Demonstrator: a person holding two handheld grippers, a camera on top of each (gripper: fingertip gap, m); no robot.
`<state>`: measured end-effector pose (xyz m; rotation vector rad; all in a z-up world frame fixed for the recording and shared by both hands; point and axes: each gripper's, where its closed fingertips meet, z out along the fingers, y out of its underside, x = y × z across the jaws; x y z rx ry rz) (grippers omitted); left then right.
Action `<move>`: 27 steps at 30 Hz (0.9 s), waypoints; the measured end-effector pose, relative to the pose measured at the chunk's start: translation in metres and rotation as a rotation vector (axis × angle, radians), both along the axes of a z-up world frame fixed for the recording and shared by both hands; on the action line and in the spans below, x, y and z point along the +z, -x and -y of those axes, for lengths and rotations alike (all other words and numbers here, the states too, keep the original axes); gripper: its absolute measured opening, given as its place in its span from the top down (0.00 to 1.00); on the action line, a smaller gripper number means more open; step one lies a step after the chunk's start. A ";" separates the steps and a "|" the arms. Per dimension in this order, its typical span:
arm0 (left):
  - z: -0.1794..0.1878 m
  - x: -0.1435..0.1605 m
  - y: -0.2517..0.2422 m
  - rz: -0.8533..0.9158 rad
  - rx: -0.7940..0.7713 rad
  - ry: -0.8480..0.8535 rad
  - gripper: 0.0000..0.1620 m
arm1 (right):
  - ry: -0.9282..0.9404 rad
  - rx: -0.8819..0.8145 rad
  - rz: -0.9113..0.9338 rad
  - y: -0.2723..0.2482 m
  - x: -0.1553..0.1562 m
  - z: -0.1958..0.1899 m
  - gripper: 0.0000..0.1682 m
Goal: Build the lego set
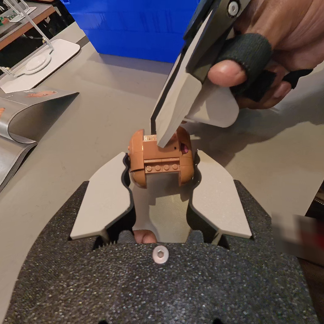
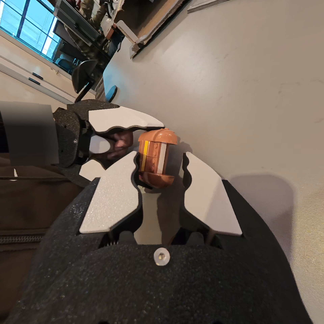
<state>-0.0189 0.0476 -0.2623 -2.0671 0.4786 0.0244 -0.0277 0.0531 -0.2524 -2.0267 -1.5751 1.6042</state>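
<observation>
Bare grey tabletop (image 1: 254, 175) lies open at right and lower centre of the left wrist view. The tan rounded brick model (image 1: 162, 162) fills the frame's middle, with the right gripper (image 1: 158, 136) pressing in from the upper right. A blue plastic bin (image 1: 131, 29) walls off the top, and an open curled instruction booklet (image 1: 22, 122) and clear acrylic stand (image 1: 35, 59) crowd the left side.

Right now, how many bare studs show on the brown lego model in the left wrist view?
6: four in a row along the brown lego model's lower ledge, two on top beside a finger of the right gripper, which may hide more.
</observation>
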 end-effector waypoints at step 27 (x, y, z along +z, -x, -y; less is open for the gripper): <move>-0.001 -0.001 0.000 -0.003 -0.004 0.003 0.56 | 0.000 -0.010 -0.058 -0.001 0.012 -0.004 0.75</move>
